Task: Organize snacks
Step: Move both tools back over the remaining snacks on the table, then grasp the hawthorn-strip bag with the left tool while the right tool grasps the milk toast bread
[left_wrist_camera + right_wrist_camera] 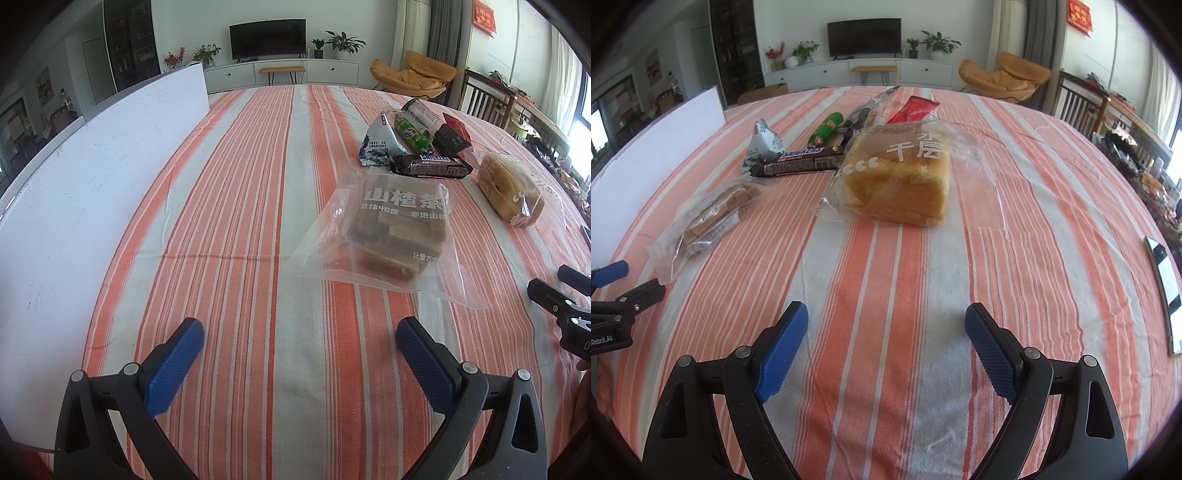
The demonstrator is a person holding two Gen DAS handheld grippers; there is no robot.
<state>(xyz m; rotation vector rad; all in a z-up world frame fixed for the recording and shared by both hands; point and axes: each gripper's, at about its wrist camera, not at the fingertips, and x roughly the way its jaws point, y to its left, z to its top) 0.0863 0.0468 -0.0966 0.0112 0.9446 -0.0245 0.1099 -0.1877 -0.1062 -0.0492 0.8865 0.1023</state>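
Observation:
My left gripper (300,334) is open and empty over the striped tablecloth, with a clear bag of hawthorn strips (391,230) ahead to its right. Behind it lie a Snickers bar (430,166), a blue-white triangular pack (380,144), a green pack (413,136) and dark and red packs (452,138). My right gripper (886,319) is open and empty, facing a bagged bread loaf (901,181) a short way ahead. The right wrist view also shows the hawthorn bag (709,221), the Snickers bar (801,162), the triangular pack (764,142), the green pack (825,129) and a red pack (912,109).
A white board (92,177) lies along the table's left side. A phone (1165,291) lies at the right edge. The other gripper shows at each view's side, in the left wrist view (565,310) and in the right wrist view (620,302). Wooden chairs (487,98) stand beyond the table's far right.

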